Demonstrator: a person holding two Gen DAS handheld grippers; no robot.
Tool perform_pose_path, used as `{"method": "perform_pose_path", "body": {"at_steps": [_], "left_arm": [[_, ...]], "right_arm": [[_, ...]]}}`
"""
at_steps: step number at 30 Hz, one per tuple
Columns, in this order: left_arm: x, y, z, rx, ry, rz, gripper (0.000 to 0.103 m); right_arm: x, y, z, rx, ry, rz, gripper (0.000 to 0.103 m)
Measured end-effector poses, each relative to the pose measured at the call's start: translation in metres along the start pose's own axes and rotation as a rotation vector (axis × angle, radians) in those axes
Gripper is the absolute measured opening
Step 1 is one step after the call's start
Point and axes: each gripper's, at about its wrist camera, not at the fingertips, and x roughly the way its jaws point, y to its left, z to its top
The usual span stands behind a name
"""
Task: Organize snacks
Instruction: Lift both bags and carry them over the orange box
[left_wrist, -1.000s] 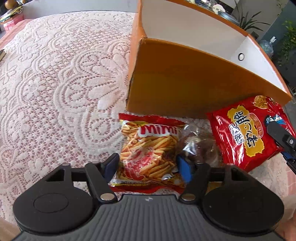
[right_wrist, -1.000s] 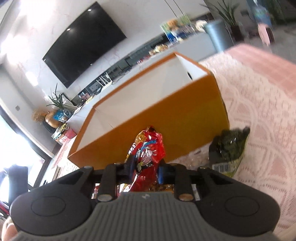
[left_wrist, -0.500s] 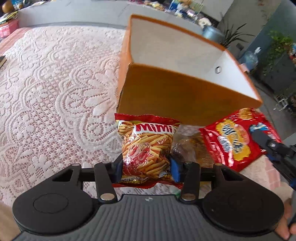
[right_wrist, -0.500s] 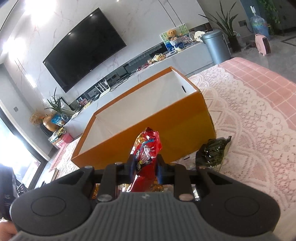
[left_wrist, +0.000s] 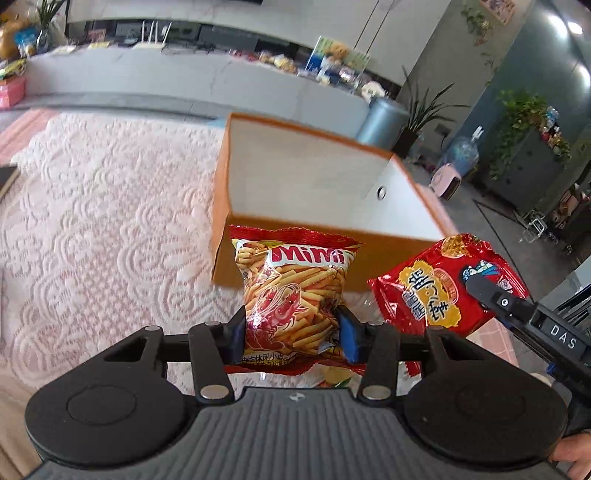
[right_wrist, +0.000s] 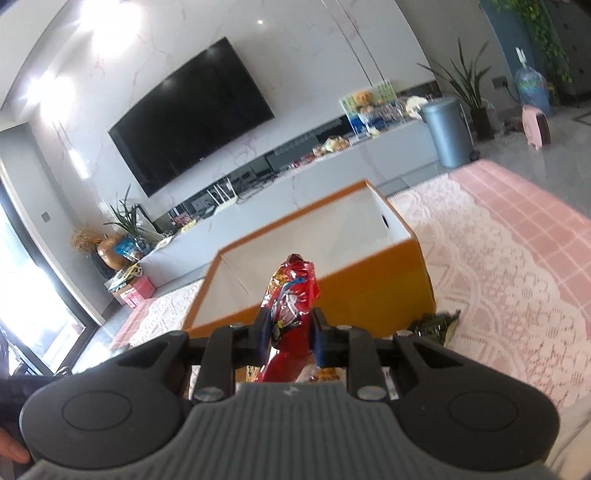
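Note:
My left gripper (left_wrist: 291, 332) is shut on the Mimi shrimp-stick bag (left_wrist: 293, 291) and holds it off the table, just before the near wall of the orange box (left_wrist: 280, 173). The box is open and white inside. My right gripper (right_wrist: 290, 332) is shut on a red snack bag (right_wrist: 291, 291), seen edge-on, held up in front of the box (right_wrist: 369, 291). In the left wrist view that red bag (left_wrist: 432, 288) hangs to the right with the right gripper's finger on it.
A dark green snack packet (right_wrist: 436, 325) lies on the lace tablecloth (left_wrist: 92, 229) by the box's right corner. More wrappers show under the grippers. A dark object (left_wrist: 7, 177) lies at the table's far left edge.
Both grippers have risen with their bags. The left closed on the Mimi bag and lifted it from the table. The box now sits lower in both views.

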Motion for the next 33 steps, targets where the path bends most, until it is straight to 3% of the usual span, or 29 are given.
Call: {"method": "perform_pose_path", "body": {"at_steps": [9,17,27,33], "left_arm": [[-0.011,-0.026,0.037,0.075,-0.088,-0.008,0.054],[0.011,-0.036,0.070,0.109,-0.118,0.010,0.054],[0.055,-0.029,0.102,0.135,-0.063,0.024,0.054],[0.095,-0.020,0.116,0.164,0.027,0.047,0.054]], "right_arm": [[-0.008,0.016,0.031,-0.065,-0.056,0.023,0.018],[0.012,0.024,0.068,-0.111,-0.109,0.030,0.018],[0.075,0.026,0.102,-0.136,-0.099,0.003,0.018],[0.131,0.020,0.102,-0.132,0.005,-0.029,0.018]]}}
